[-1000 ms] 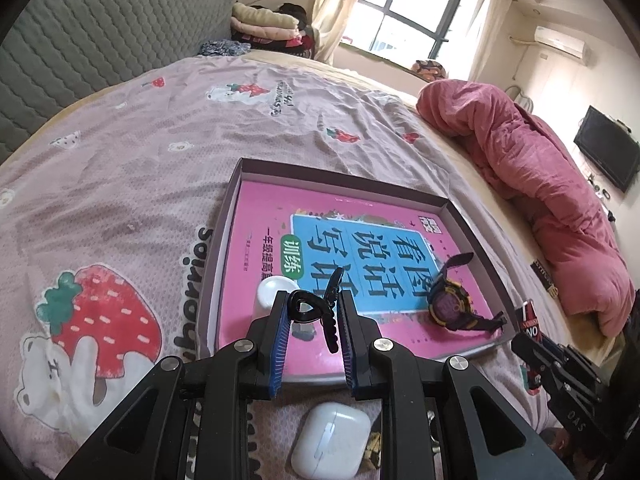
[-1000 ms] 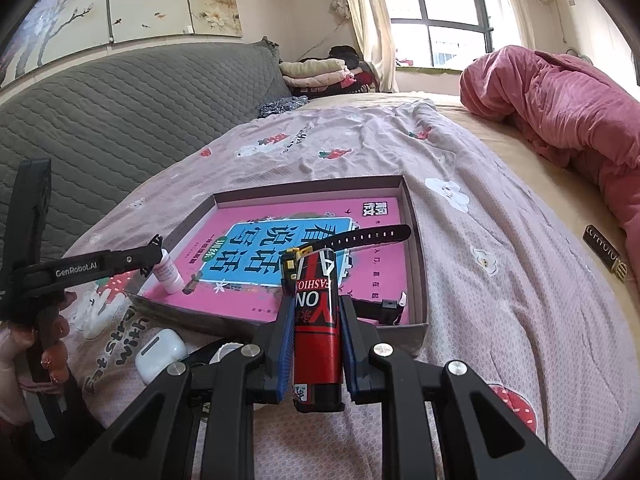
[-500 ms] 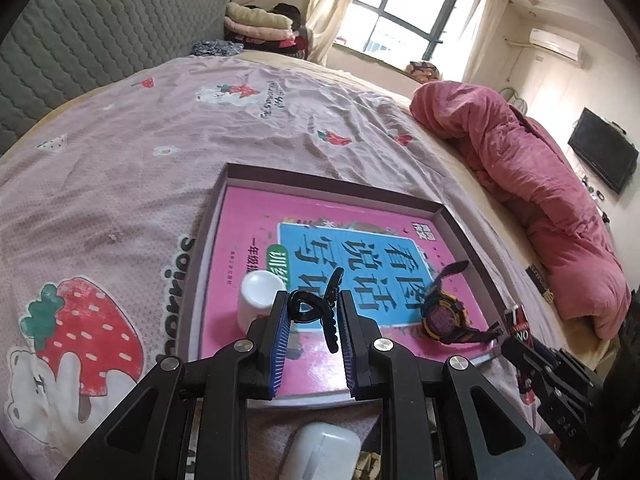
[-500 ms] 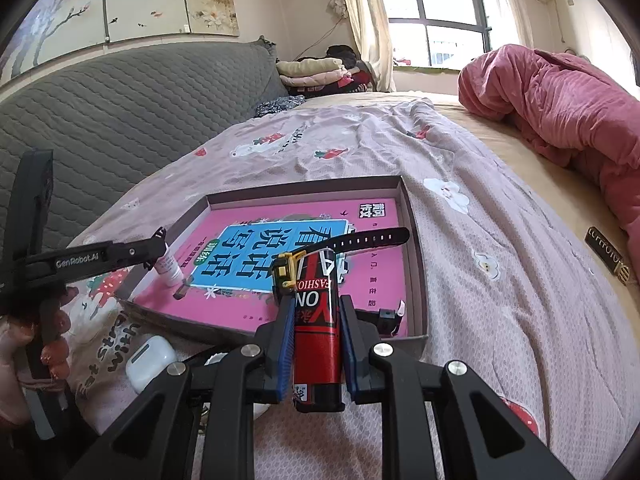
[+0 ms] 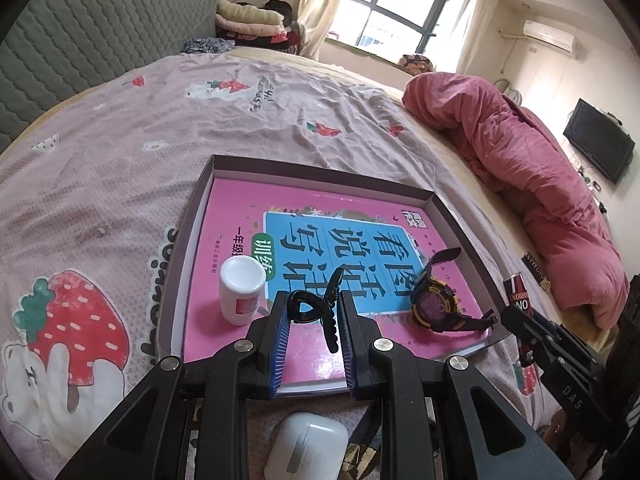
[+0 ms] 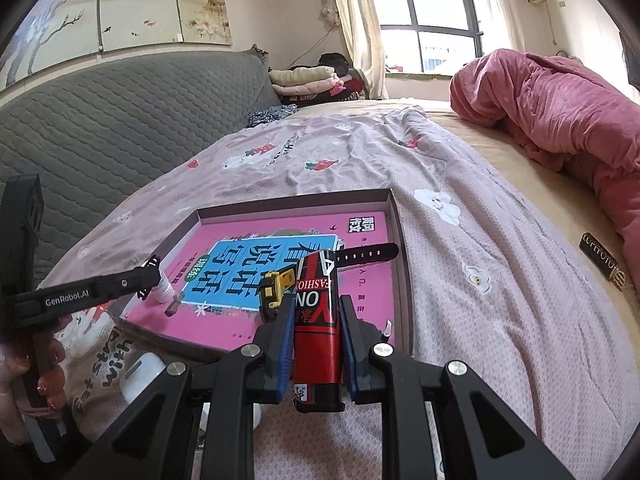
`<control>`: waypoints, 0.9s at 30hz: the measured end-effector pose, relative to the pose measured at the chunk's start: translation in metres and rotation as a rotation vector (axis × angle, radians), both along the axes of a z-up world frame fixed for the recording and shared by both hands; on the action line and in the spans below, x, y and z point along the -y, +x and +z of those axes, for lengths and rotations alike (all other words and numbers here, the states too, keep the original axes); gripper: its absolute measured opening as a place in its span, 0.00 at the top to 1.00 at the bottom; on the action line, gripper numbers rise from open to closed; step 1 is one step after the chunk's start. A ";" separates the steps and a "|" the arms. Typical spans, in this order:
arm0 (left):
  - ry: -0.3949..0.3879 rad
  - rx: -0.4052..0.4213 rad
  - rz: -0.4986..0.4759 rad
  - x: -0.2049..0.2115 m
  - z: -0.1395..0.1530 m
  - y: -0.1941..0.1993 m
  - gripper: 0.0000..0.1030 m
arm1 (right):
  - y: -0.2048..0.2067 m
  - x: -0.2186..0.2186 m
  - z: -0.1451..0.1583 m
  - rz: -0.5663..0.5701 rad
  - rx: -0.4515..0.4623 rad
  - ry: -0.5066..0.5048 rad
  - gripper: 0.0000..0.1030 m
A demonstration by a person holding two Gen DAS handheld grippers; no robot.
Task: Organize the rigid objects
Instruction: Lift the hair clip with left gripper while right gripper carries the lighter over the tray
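So far the tray (image 5: 452, 216) holds a watch (image 5: 434, 302) and bottle (image 5: 241, 288), while the left claw (image 5: 311, 312) clamps a hair clip (image 5: 316, 308), the right claw (image 6: 316, 320) a lighter (image 6: 317, 320), and an earbud case (image 5: 306, 450) lies outside on the bed.

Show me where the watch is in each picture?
Left wrist view: the watch lies in the tray's near right corner, on the pink book.
Right wrist view: the watch sits mid-picture, partly hidden behind the red lighter.
Shared landmark: the pink book.
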State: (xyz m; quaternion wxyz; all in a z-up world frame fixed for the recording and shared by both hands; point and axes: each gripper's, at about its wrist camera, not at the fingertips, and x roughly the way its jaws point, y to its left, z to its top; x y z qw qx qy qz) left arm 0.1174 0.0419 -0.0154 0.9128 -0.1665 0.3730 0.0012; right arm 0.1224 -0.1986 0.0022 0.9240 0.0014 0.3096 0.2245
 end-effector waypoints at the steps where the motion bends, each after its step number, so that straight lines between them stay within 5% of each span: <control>1: 0.001 -0.001 0.000 0.000 -0.001 0.000 0.77 | 0.000 0.000 0.001 -0.001 0.002 0.001 0.79; 27: 0.028 -0.065 -0.023 0.014 -0.018 0.007 0.77 | 0.011 0.000 0.002 -0.027 0.028 -0.001 0.79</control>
